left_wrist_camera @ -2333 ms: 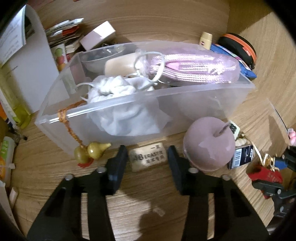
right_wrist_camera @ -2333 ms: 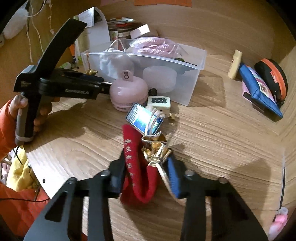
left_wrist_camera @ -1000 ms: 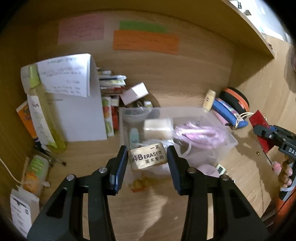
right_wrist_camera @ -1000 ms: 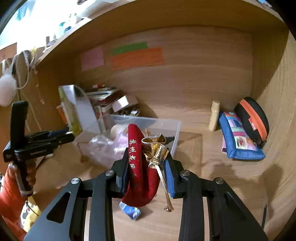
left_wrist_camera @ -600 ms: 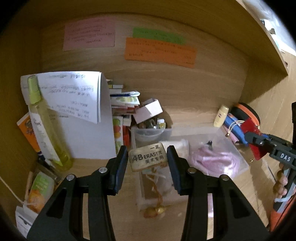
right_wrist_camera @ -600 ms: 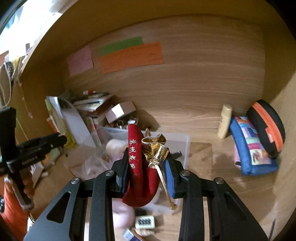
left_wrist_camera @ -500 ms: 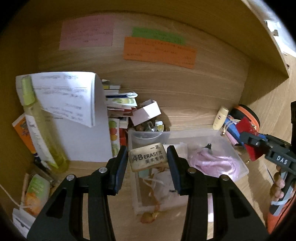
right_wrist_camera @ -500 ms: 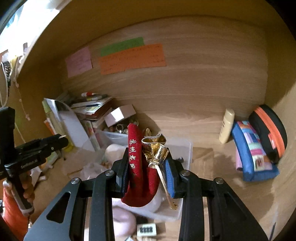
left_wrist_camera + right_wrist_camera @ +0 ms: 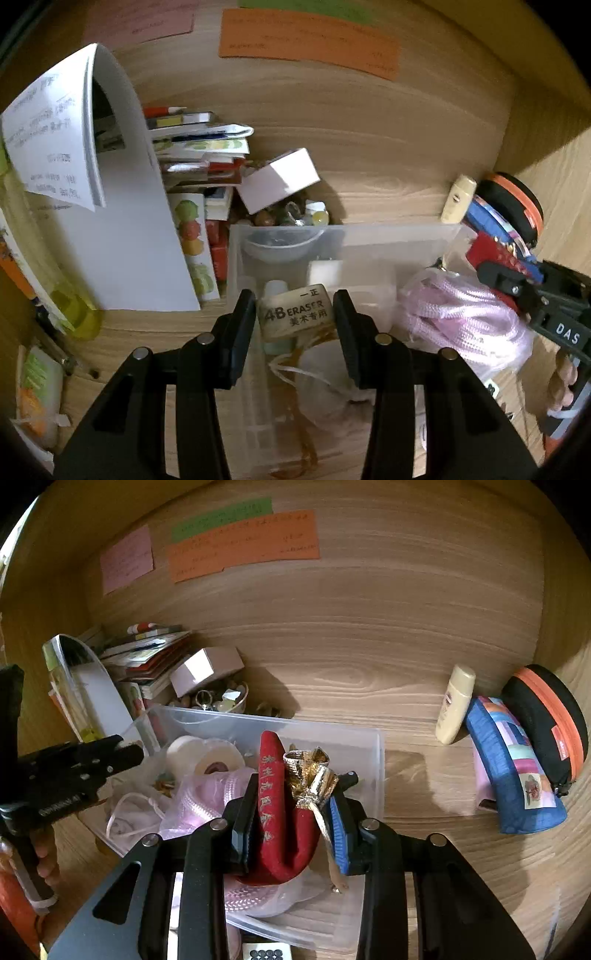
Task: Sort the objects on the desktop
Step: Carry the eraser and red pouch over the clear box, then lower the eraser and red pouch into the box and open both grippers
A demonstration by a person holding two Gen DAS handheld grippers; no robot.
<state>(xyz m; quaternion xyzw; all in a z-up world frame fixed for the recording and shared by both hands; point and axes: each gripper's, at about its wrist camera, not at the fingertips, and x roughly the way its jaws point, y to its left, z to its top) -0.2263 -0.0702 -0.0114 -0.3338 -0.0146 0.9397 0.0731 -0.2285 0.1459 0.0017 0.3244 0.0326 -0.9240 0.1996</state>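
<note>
Back wall: orange note, green note, pink note. Book stack at left, beside a curled white paper sheet.

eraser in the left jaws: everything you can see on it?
The eraser is a small beige block, rubbery-looking with rounded, worn edges. Its face is printed in dark ink: "4B ERASER" plus some Chinese characters. It sits slightly tilted, pinched at its two ends by the left gripper; nothing else touches it. It is held in the air over the clear bin, above a white pouch and a small bottle inside. Its underside and back are hidden.
</note>
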